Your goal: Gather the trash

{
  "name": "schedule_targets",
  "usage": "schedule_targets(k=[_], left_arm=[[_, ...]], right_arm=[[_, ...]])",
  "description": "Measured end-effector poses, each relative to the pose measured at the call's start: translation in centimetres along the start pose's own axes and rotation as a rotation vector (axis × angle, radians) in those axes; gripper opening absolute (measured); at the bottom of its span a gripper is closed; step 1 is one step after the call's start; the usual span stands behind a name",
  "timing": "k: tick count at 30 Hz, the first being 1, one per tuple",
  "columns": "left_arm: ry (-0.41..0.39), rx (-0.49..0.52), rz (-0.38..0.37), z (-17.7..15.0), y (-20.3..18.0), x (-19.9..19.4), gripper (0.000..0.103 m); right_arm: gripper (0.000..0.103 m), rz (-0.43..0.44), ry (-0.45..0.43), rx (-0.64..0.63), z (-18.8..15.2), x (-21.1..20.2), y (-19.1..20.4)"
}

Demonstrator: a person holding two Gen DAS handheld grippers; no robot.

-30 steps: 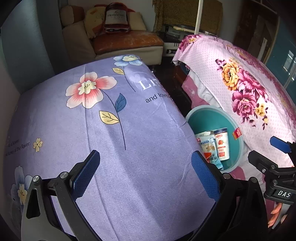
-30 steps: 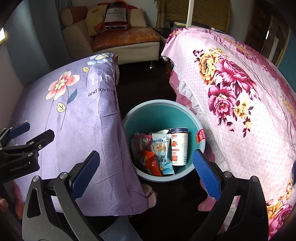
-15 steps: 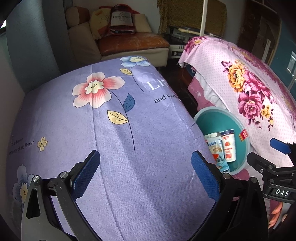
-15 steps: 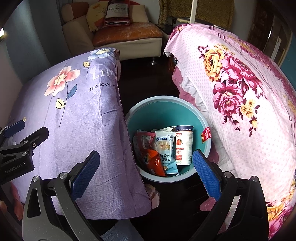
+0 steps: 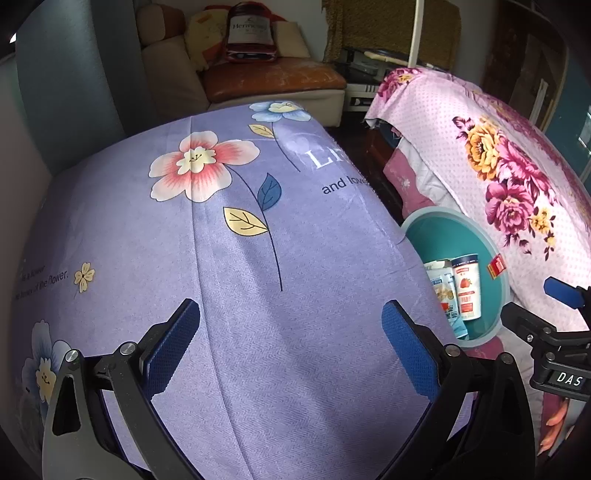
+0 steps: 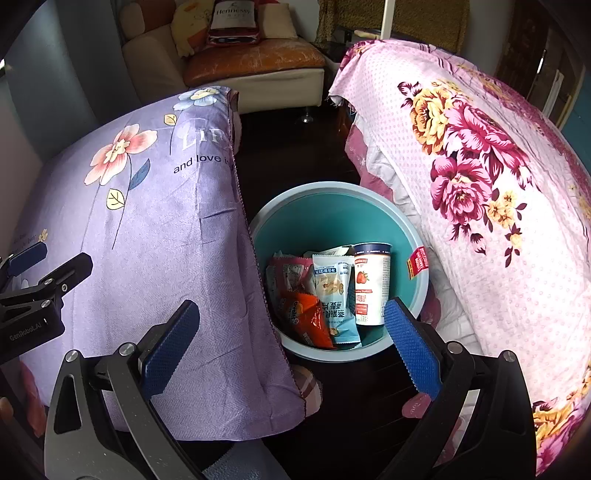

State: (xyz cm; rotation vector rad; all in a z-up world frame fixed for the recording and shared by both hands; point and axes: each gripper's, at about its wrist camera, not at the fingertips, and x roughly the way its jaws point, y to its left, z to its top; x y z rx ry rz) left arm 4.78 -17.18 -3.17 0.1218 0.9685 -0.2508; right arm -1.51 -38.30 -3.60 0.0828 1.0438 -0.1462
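A teal trash bin (image 6: 332, 206) stands on the dark floor between two beds. In it lie a strawberry yogurt cup (image 6: 371, 284), a pale blue snack packet (image 6: 334, 295), an orange wrapper (image 6: 308, 317) and a pink packet (image 6: 288, 275). My right gripper (image 6: 291, 343) is open and empty, above the bin's near rim. My left gripper (image 5: 290, 347) is open and empty over the purple flowered bedsheet (image 5: 221, 240). The bin (image 5: 439, 236) and the cup (image 5: 467, 288) show at the right of the left wrist view.
A pink flowered bed (image 6: 480, 166) flanks the bin on the right, the purple bed (image 6: 147, 206) on the left. A beige sofa (image 6: 251, 62) with a Hennessy bag (image 6: 232, 18) stands at the back. The left gripper (image 6: 37, 291) shows at the right view's left edge.
Both grippers have drifted a little to the left and stayed open. The bin sits further right in both views.
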Motion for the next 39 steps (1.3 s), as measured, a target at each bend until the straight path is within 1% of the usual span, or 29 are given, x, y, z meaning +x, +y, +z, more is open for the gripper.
schedule_targets(k=[25,39], left_arm=[[0.023,-0.007,0.001,-0.6,0.5,1.1,0.099],[0.012,-0.029,0.011,-0.8,0.8,0.1,0.099]], right_arm=[[0.096,0.0,0.022,-0.005,-0.1,1.0,0.4],[0.096,-0.011,-0.001,-0.014,0.0,-0.4,0.8]])
